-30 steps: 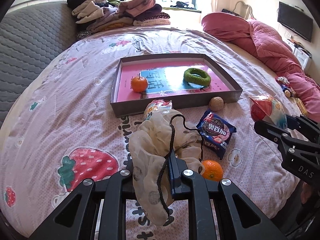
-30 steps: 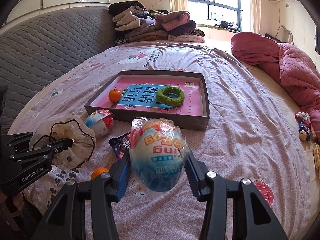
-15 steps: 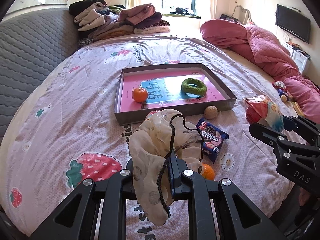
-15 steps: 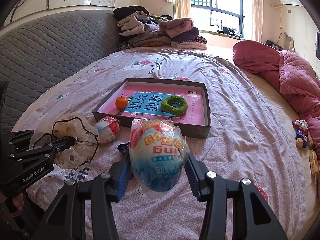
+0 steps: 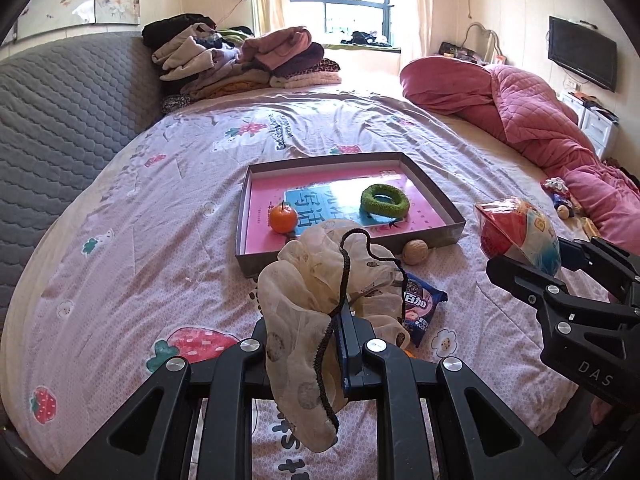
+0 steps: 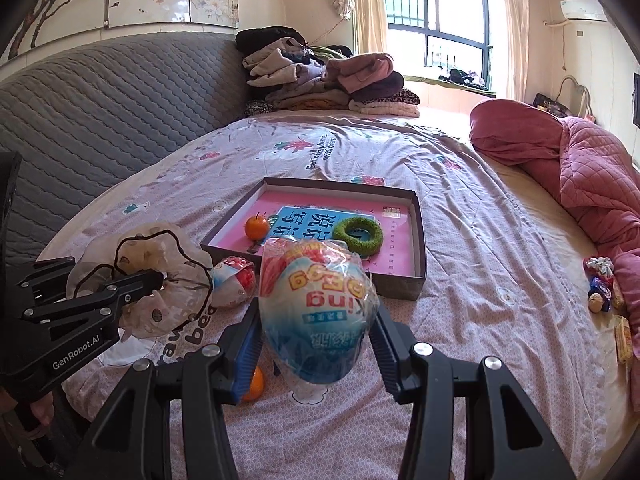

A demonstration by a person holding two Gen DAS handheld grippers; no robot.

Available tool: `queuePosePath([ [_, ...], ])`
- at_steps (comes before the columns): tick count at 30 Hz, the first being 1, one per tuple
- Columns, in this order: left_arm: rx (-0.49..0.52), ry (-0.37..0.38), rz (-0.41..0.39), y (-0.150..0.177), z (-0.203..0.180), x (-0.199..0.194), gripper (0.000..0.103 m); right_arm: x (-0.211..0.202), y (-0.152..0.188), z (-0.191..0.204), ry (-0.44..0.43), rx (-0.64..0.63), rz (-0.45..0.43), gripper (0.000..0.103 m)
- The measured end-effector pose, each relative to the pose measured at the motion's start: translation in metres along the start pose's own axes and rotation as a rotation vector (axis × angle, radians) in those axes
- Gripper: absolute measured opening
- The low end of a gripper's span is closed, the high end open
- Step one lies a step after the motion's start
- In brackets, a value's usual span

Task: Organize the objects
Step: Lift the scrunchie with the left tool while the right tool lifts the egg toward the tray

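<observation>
Pink-lilac cotton, printed with strawberries, covers the bed, which fills both views; a grey quilted headboard runs along its left side, a heap of folded clothes sits at the far end, and a rumpled pink quilt lies along the right edge. Mid-bed rests a shallow grey tray with a pink and blue printed sheet on its floor; inside it an orange stands near the front left and a green ring sits toward the right, the two well apart.

The left gripper is held above the sheet, its fingers drawn together and clamped on a sheer beige pouch with a black drawstring; the pouch bunches up over the fingers and hangs down below them. The right gripper is also off the bed, fingers spread fairly wide and pressed on both sides of a wrapped egg, blue, white and red in crinkly film; the egg stands upright between the pads.

On the sheet in front of the tray: a second egg just beside the pouch in the right view; a blue snack packet partly behind the pouch; a walnut touching or nearly touching the tray's front wall; a second orange mostly hidden behind the right gripper's left finger.
</observation>
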State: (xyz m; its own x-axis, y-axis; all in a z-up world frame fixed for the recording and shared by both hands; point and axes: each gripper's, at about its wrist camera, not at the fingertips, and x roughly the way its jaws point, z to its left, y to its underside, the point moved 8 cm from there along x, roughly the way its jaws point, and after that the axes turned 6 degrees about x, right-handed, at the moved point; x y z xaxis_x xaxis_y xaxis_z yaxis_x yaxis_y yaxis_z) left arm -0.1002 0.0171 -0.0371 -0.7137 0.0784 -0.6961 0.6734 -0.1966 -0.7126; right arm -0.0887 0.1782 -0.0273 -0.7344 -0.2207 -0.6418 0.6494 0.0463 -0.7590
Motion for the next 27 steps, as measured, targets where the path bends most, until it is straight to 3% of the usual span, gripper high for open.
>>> queuePosePath([
  [27,0.035,0.005,-0.044,-0.046,-0.012,0.017,0.019,0.010,-0.029,-0.008,0.012,-0.009,-0.020,0.050],
])
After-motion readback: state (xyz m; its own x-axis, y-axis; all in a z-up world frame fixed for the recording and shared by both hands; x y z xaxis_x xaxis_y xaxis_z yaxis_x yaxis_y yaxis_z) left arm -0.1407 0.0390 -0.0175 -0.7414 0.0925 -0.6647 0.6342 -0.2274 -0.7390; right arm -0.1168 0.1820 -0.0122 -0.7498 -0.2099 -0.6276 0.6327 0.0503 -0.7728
